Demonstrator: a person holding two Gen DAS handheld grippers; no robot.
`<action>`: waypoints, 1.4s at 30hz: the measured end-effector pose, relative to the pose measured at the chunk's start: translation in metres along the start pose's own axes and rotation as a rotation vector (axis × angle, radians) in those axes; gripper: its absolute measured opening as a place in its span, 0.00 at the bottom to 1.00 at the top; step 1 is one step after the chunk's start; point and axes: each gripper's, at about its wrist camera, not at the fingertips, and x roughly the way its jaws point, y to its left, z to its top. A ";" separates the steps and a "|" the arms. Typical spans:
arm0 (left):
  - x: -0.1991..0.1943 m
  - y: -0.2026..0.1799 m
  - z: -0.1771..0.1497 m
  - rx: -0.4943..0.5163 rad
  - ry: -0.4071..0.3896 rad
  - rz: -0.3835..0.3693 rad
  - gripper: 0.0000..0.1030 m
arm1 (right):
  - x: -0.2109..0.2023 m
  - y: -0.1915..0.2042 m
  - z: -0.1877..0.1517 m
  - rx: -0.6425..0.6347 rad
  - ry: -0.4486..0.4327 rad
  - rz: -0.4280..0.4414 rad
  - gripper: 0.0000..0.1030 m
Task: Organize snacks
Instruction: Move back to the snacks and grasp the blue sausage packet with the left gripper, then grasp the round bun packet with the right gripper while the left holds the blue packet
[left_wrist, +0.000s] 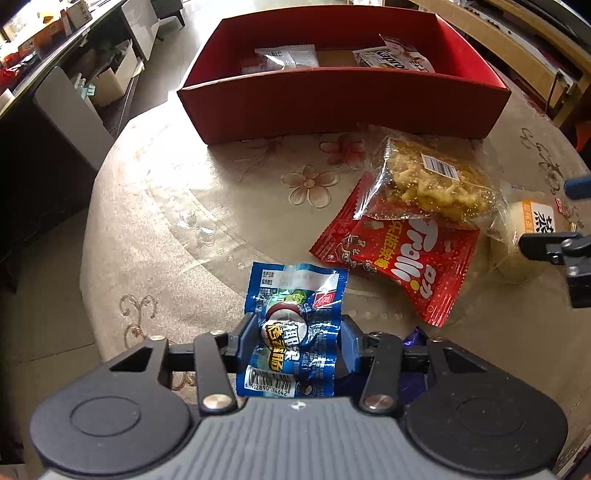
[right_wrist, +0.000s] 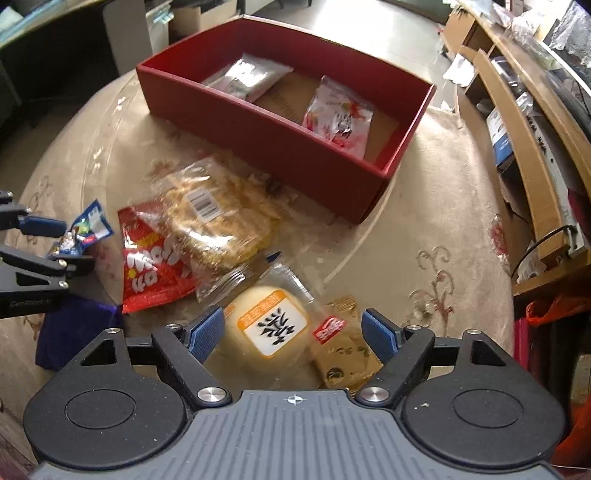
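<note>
My left gripper (left_wrist: 298, 341) is shut on a blue snack packet (left_wrist: 295, 295), with a pad pressed on each side of it; the right wrist view shows that gripper (right_wrist: 62, 243) at the far left holding the packet (right_wrist: 86, 229). My right gripper (right_wrist: 293, 336) is open, its pads standing either side of a wrapped pale bun (right_wrist: 269, 325) with an orange label. A red Trolli packet (left_wrist: 399, 258) lies under a clear bag of fried snacks (left_wrist: 432, 177). The red box (left_wrist: 332, 107) at the back holds a white packet (left_wrist: 291, 57) and a second wrapper (left_wrist: 391, 59).
A brown packet (right_wrist: 347, 365) lies beside the bun, partly under it. A purple wrapper (right_wrist: 74, 328) lies near the left gripper. The round table has a floral cloth (left_wrist: 207, 206). Wooden shelves (right_wrist: 535, 155) stand past its right edge, dark furniture (left_wrist: 55, 110) past its left.
</note>
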 end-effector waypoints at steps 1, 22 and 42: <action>0.000 0.000 0.000 -0.003 0.000 0.000 0.41 | 0.003 -0.001 0.000 0.028 0.018 -0.001 0.84; 0.002 -0.001 -0.001 -0.012 0.007 -0.028 0.42 | 0.023 -0.002 -0.009 0.252 0.048 -0.065 0.68; 0.011 0.000 -0.008 -0.017 0.023 -0.013 0.54 | 0.017 0.021 -0.032 0.144 0.057 -0.030 0.65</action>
